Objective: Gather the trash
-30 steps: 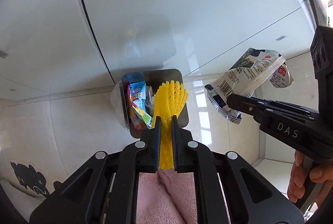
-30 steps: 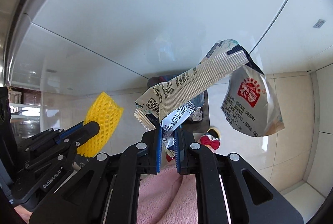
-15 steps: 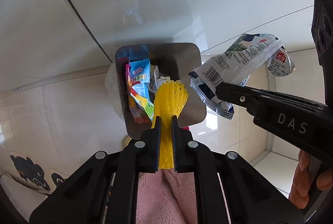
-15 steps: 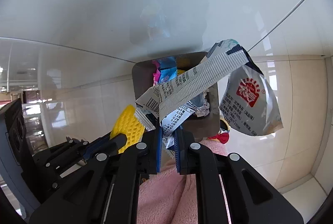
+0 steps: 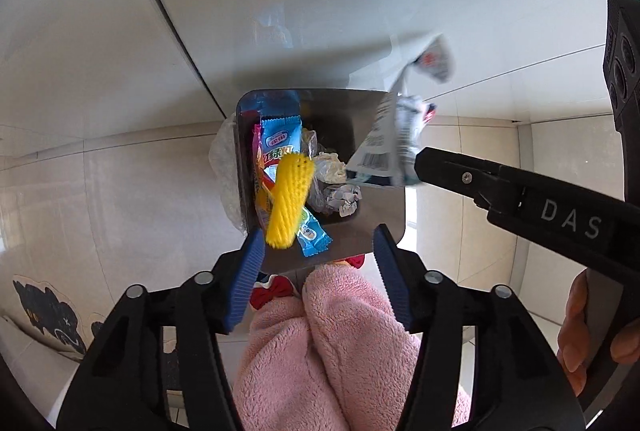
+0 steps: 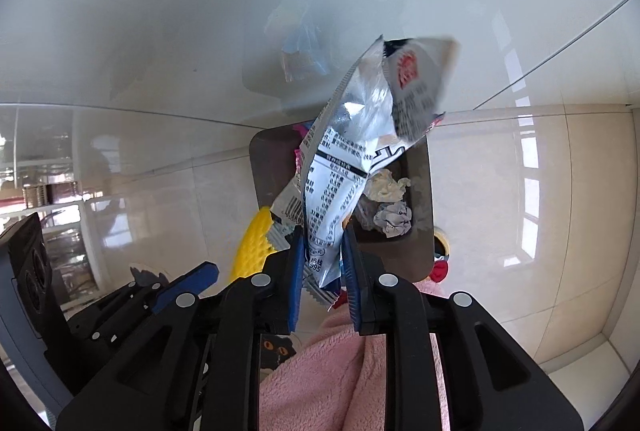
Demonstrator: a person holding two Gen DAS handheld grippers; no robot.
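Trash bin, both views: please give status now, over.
Left gripper open, jaws just opened, yellow foam net dropping into trash bin. Right gripper jaws opening, snack wrapper between them. Nothing blocking.

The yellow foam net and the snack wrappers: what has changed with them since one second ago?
Both claws came down over the bin. The left claw has just opened and let go of the yellow foam net, now among the trash. The right claw has been opening too; the snack wrappers are still between its pads. The bin's trash stayed.
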